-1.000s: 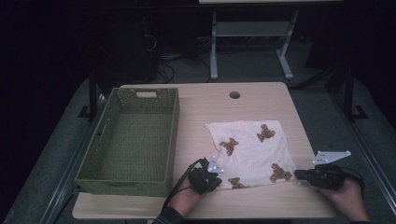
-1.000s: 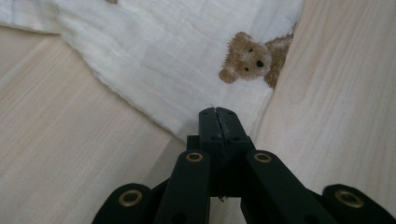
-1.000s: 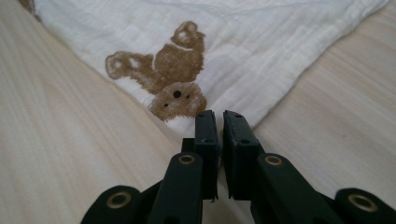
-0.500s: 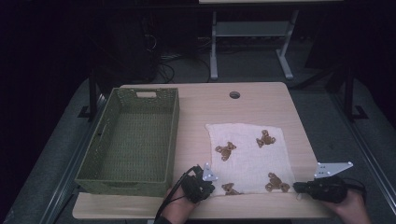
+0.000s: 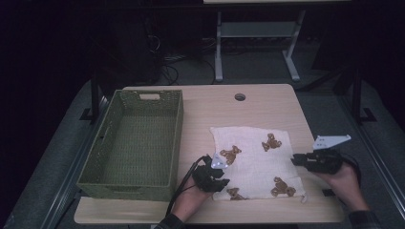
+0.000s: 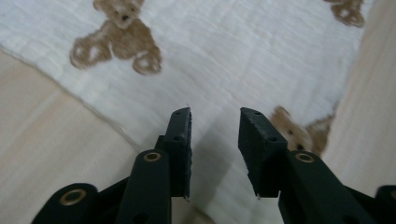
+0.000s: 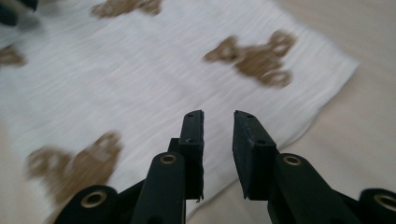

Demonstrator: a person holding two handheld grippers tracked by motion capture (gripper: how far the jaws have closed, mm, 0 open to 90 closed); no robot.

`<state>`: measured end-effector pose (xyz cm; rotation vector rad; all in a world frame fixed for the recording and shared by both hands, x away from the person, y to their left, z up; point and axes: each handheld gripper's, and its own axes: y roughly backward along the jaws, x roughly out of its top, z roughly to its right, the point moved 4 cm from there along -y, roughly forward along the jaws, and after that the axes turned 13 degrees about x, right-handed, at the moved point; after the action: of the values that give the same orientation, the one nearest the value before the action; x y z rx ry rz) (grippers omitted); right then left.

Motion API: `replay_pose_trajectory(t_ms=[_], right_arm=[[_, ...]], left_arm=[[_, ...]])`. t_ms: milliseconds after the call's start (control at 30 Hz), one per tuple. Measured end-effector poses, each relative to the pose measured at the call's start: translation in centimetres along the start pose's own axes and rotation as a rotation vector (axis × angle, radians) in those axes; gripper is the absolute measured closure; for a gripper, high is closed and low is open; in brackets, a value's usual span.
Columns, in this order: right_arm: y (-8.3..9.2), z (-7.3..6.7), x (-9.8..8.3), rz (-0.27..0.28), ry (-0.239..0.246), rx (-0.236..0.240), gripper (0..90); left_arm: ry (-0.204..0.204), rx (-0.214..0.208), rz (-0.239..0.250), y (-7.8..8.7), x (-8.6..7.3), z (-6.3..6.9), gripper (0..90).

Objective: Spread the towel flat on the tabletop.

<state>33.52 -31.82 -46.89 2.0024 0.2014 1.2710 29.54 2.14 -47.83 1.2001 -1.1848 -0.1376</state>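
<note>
The teddy-bear cloth (image 5: 258, 162) lies flat on the table (image 5: 267, 102) beside the empty green basket (image 5: 95, 162), both the left gripper (image 6: 215, 122) and right gripper (image 7: 218, 122) having just been opening, nothing between them, so folding looks barely begun.

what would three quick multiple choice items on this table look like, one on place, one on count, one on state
1. Where does the green basket stand relative to the white cloth?
A. To its left on the table
B. On top of it
C. To its right

2. How many brown teddy bear prints show on the cloth in the high view?
A. One
B. Four
C. Seven

3. How do the jaws of the left gripper stand?
A. Parted over the cloth, nothing pinched
C. Clamped on the basket rim
B. Shut on a spoon

Answers:
1. A, the basket sits at the table's left half, apart from the cloth.
2. B, four bears can be counted on the spread cloth.
3. A, a clear gap shows between the pads, with cloth lying beyond.
</note>
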Motion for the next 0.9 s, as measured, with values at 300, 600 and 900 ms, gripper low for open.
replay_pose_trajectory(t_ms=[300,600,900], right_arm=[[-2.9,6.9,4.5,0.014,-0.039,-0.062,71.6],[-5.4,11.0,6.0,-0.028,-0.096,-0.052,67.3],[-5.0,9.9,5.8,-0.001,-0.086,0.022,88.5]], left_arm=[[0.001,0.023,0.022,-1.7,0.9,-1.0,56.6],[-0.016,0.027,0.014,-1.9,0.6,-1.1,54.7],[-0.035,0.038,0.007,-2.3,0.6,-0.8,53.4]])
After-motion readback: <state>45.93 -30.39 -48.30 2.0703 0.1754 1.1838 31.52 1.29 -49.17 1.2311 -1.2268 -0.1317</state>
